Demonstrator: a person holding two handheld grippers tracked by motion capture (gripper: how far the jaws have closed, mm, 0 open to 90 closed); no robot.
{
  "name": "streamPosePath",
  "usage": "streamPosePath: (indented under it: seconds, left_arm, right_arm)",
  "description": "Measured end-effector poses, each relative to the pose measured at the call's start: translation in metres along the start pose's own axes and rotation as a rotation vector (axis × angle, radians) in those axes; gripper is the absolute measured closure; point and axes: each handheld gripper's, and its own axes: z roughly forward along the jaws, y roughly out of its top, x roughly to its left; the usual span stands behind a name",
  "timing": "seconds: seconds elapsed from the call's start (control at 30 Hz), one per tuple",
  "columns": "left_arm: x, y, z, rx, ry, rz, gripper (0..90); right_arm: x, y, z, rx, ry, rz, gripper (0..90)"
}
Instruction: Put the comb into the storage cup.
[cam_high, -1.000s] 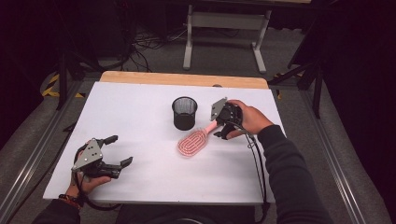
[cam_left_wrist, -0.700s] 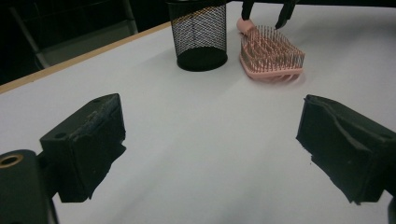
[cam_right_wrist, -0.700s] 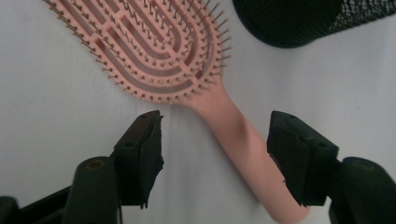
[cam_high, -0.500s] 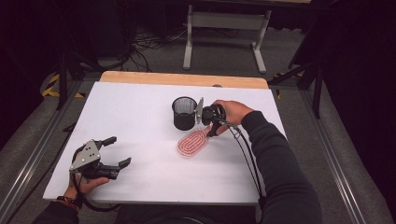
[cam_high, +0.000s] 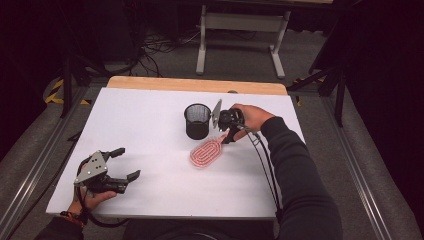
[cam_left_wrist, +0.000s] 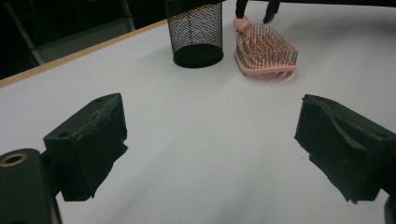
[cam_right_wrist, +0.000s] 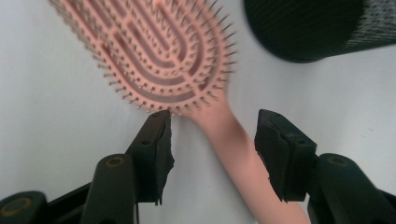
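A pink hairbrush (cam_high: 206, 152) lies bristles up on the white table (cam_high: 150, 115), just right of and nearer than a black mesh cup (cam_high: 197, 120). My right gripper (cam_high: 229, 137) points down over the brush's handle. In the right gripper view, the right gripper (cam_right_wrist: 215, 126) is open, its jaws straddle the pink handle (cam_right_wrist: 231, 144), and a gap shows on each side. My left gripper (cam_high: 129, 163) rests open at the near left of the table, holding nothing. The left gripper view looks between the left gripper (cam_left_wrist: 212, 121)'s spread jaws at the cup (cam_left_wrist: 196, 32) and brush (cam_left_wrist: 266, 49).
A wooden strip (cam_high: 195, 85) runs along the table's far edge. Beyond it are a metal stand (cam_high: 240, 30) and cables on the floor. The right gripper's cable (cam_high: 265, 170) trails back along the sleeve. Bare table lies between the two grippers.
My right hand has shifted left toward the cup and turned more upright over the brush's handle. The brush has barely moved. The left gripper has stayed put.
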Motion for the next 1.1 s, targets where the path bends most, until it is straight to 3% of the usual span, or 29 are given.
streamPosePath:
  seconds: [0.03, 0.1, 0.13, 0.23, 0.33, 0.37, 0.43, 0.47, 0.57, 0.8, 0.93, 1.1]
  left_arm:
    - [0.0, 0.0, 0.0, 0.002, -0.002, -0.003, 9.6]
    - [0.0, 0.0, 0.0, -0.009, -0.002, -0.009, 9.7]
    - [0.0, 0.0, 0.0, -0.009, 0.001, -0.003, 9.7]
    - [0.0, 0.001, 0.0, -0.007, 0.004, -0.001, 9.8]
    - [-0.001, 0.001, 0.0, -0.008, 0.007, 0.001, 9.8]
    - [-0.001, 0.001, 0.001, -0.009, 0.007, 0.001, 9.9]
    - [-0.001, 0.001, 0.001, -0.008, 0.007, 0.0, 9.8]
    - [-0.001, 0.001, 0.001, -0.008, 0.008, 0.0, 9.8]
    - [-0.001, 0.002, 0.0, -0.009, 0.005, 0.003, 9.9]
    - [-0.002, 0.002, -0.001, -0.009, -0.001, 0.007, 9.8]
    - [-0.004, 0.003, -0.001, -0.002, -0.001, 0.023, 9.7]
    - [-0.004, 0.003, -0.001, -0.009, 0.004, 0.015, 9.7]
  right_arm:
    - [0.0, 0.0, 0.0, 0.0, 0.0, 0.0, 49.7]
    - [-0.006, -0.014, -0.01, -0.129, -0.061, 0.103, 66.4]
    - [-0.008, -0.018, -0.01, -0.159, -0.085, 0.131, 72.4]
    - [-0.01, -0.029, -0.001, -0.199, -0.148, 0.235, 86.8]
    - [-0.009, -0.033, 0.006, -0.264, -0.228, 0.311, 89.9]
    - [-0.007, -0.035, 0.011, -0.284, -0.272, 0.365, 90.0]
    - [-0.004, -0.035, 0.016, -0.295, -0.301, 0.413, 90.0]
    - [-0.004, -0.035, 0.016, -0.295, -0.301, 0.413, 90.0]
    - [-0.001, -0.042, 0.023, -0.316, -0.345, 0.519, 90.0]
    - [0.002, -0.048, 0.032, -0.277, -0.331, 0.578, 90.0]
    - [0.002, -0.047, 0.039, -0.177, -0.314, 0.57, 90.0]
    - [0.009, -0.049, 0.037, -0.184, -0.32, 0.58, 90.0]
